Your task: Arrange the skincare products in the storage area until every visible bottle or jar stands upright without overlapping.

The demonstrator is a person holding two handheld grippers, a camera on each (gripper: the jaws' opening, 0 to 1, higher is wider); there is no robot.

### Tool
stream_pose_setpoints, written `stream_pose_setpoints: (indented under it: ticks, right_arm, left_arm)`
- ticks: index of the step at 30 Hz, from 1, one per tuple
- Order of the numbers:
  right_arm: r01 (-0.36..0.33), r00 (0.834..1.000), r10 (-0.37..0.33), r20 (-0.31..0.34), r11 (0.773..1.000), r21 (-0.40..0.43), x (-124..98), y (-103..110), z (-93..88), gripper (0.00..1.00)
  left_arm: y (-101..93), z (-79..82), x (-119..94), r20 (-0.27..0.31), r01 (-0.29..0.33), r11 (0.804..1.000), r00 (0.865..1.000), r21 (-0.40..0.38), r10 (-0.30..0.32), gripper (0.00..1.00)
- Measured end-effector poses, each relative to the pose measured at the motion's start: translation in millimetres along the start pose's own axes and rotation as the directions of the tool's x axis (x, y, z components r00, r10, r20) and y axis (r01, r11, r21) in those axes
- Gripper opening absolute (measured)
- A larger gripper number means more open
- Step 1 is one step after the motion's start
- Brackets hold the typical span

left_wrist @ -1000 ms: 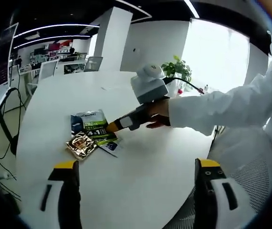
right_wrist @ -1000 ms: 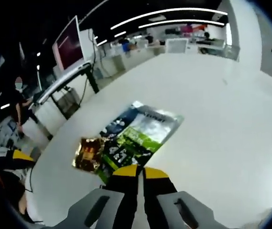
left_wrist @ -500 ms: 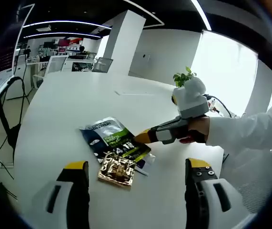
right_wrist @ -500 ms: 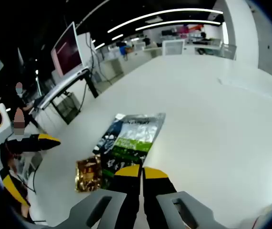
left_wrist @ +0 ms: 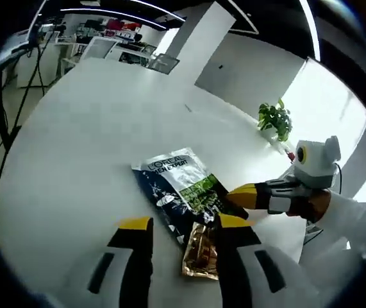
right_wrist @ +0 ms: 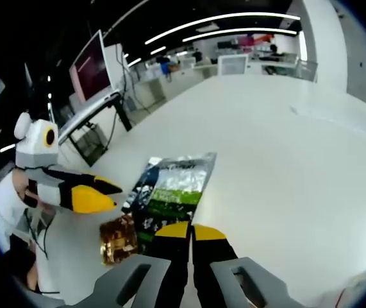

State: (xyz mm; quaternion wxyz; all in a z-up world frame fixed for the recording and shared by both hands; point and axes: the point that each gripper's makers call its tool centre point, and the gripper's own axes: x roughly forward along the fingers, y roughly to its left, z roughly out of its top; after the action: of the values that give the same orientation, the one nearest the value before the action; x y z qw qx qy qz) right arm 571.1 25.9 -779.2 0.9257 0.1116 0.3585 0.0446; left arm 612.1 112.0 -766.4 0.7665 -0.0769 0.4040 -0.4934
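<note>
A: What lies on the bench (left_wrist: pixel 74 128)?

B: A wide white bench carries a flat sachet pack (left_wrist: pixel 179 192) in dark blue, silver and green. The left gripper view lets its brand lettering be read. Just beside one end of it lies a small gold foil sachet (left_wrist: pixel 202 256), touching or slightly overlapping the pack's edge. Both lie flat.

A: Where is the left tool?

B: In its own view the left tool (left_wrist: pixel 183 228) rises from the bottom with yellow-tipped jaws parted, holding nothing. The gold sachet and the near end of the pack sit in the gap between them. In the right gripper view the same tool (right_wrist: pixel 90 196) enters from the left, beside the pack (right_wrist: pixel 170 192) and above the gold sachet (right_wrist: pixel 118 237).

A: And the right tool?

B: In its own view the right tool (right_wrist: pixel 189 232) has its jaws pressed together at the pack's near edge. Whether they pinch that edge cannot be told. In the left gripper view it (left_wrist: pixel 240 196) reaches in from the right, tip at the pack's edge, held by a hand (left_wrist: pixel 317 205) in a white sleeve (left_wrist: pixel 352 224).

A: Anything else?

B: A potted plant (left_wrist: pixel 274 119) stands far back.
</note>
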Motion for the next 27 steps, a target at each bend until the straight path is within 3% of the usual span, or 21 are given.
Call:
stream_pose_setpoints:
  ticks: [4, 7, 12, 19, 23, 26, 27]
  right_arm:
    - [-0.004, 1.000, 0.004, -0.003, 1.000, 0.000, 1.2, -1.4, -0.9, 0.00]
    - [-0.008, 1.000, 0.009, -0.005, 1.000, 0.006, 0.2, -0.5, -3.5, 0.00]
    - [-0.017, 1.000, 0.017, -0.005, 1.000, 0.015, 1.0, -0.8, -5.5, 0.00]
    - [-0.019, 1.000, 0.019, 0.003, 1.000, 0.023, 3.6, -1.6, -0.3, 0.00]
    - [-0.030, 0.999, 0.029, 0.043, 1.000, 0.011, 1.2, 2.3, 8.7, 0.00]
    - [-0.024, 0.997, 0.025, 0.067, 1.000, -0.020, -0.9, 2.8, 15.7, 0.00]
    - [-0.023, 0.996, 0.025, 0.082, 0.999, -0.029, -1.5, 3.0, 18.6, 0.00]
  left_arm:
    - [2.8, -6.1, 8.3, -0.024, 0.001, 0.999, 1.000, -0.043, -0.002, 0.23]
    - [8.5, -2.6, 9.3, 0.008, -0.010, 0.992, 1.000, -0.123, 0.011, 0.12]
    - [13.8, -6.4, 9.4, -0.002, 0.004, 0.983, 1.000, -0.182, -0.004, 0.00]
    - [14.3, -7.3, 7.5, 0.007, -0.021, 0.984, 1.000, -0.179, 0.022, 0.00]
    - [12.7, -4.1, 4.2, 0.034, -0.049, 0.991, 0.998, -0.128, 0.054, 0.00]
    - [14.8, 8.2, 1.6, 0.087, -0.045, 0.992, 0.995, -0.119, 0.056, 0.00]
    - [15.4, 17.6, 0.4, 0.139, -0.048, 0.995, 0.988, -0.083, 0.060, 0.00]
